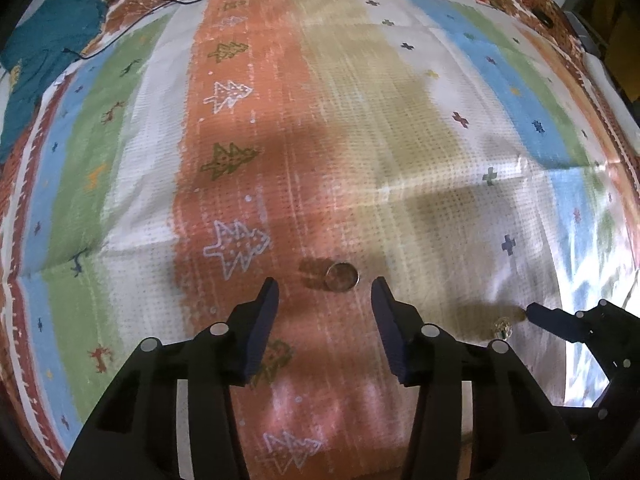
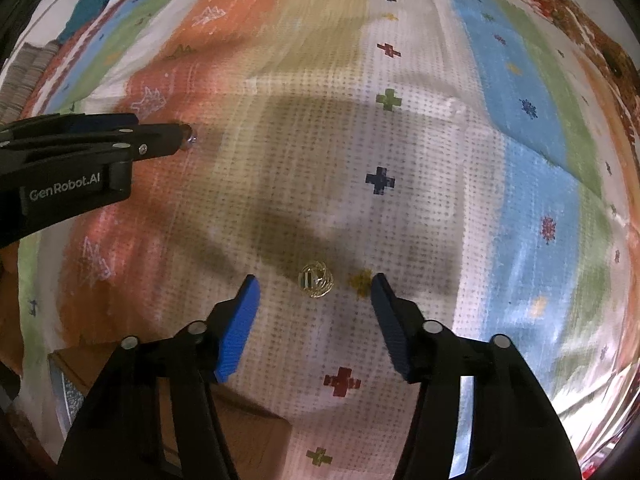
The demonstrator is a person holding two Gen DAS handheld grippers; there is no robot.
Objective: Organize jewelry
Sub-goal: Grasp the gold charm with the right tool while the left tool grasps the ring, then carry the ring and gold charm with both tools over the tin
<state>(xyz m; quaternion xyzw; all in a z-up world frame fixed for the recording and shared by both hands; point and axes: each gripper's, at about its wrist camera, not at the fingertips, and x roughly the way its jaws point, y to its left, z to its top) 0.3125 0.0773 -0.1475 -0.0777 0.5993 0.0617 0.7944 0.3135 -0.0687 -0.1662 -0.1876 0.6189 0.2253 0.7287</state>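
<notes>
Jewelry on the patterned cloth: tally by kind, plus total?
Plain round metal ring, lying flat ahead of the open left gripper: 1
Gold wire-wrapped ornament piece, ahead of the open right gripper: 1
Total: 2

Both lie loose on the striped cloth; neither is gripped.

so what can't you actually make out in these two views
- Ornate gold piece, right wrist view: too small and blurred to tell ring from earring; in the left wrist view the left tongs cover part of it.
- Cardboard box, right wrist view: mostly behind the right tongs, contents unseen.
- Plain ring: any markings too small.
</notes>
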